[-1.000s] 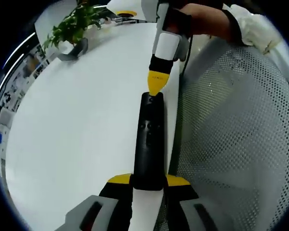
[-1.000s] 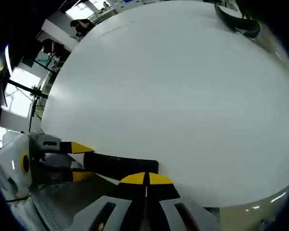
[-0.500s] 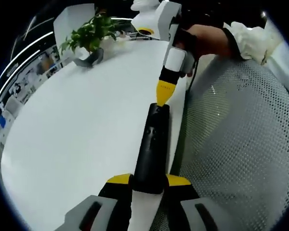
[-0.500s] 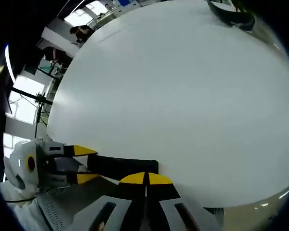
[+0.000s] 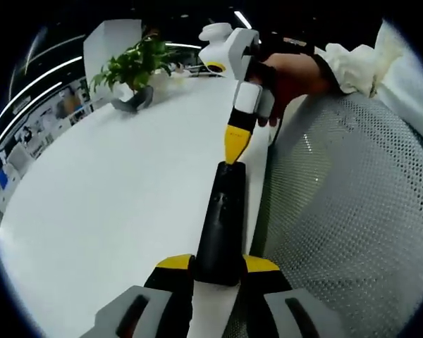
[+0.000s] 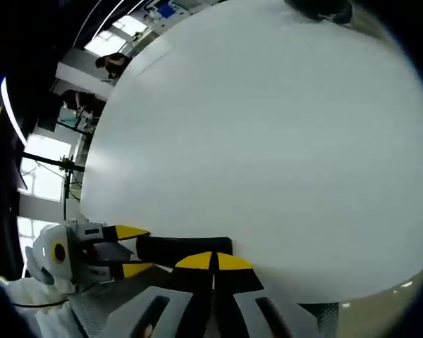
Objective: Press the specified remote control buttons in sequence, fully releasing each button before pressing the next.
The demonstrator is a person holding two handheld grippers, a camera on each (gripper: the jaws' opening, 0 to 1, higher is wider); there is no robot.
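Left claw [image 5: 216, 263]: clamped on near end of black remote control [image 5: 222, 218], lying along white desk [image 5: 113, 197] edge. Right claw [image 5: 234, 144]: jaws together, tip at remote's far end. Mesh chair [image 5: 345, 211] beside. Potted plant [image 5: 135, 67] far.

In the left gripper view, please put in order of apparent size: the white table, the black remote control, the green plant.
1. white table, clearly the largest.
2. black remote control, held near the camera, so it may look enlarged.
3. green plant, smallest, but far away, so its true size is unsure.
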